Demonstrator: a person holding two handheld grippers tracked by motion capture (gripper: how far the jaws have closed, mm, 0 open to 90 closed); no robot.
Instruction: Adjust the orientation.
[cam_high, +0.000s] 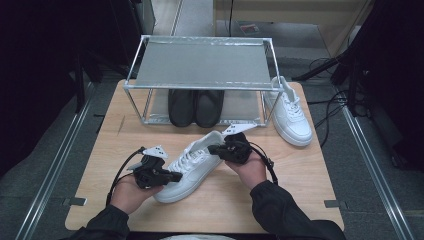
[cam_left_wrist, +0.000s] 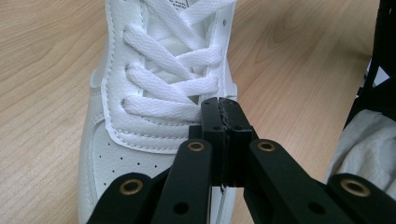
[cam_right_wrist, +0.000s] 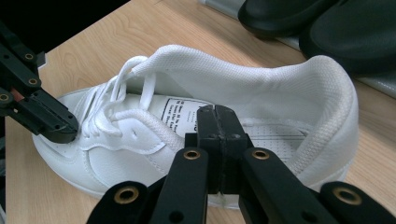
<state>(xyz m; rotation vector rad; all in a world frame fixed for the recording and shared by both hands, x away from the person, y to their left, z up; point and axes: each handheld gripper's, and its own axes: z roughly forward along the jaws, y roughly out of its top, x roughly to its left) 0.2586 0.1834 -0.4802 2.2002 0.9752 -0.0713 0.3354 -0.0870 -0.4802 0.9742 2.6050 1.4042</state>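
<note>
Both grippers pinch the white sneaker (cam_high: 192, 165) at centre frame: left gripper (cam_left_wrist: 219, 105) clamps its eyelet edge, right gripper (cam_right_wrist: 216, 112) its collar. I hold both ends, probably so it lifts level.

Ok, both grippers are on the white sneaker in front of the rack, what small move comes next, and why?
Probably lift it just off the table. The left gripper is shut at the laces' edge and the right gripper at the collar of the near sneaker, so both ends look held; the rack's top shelf is bare.
</note>
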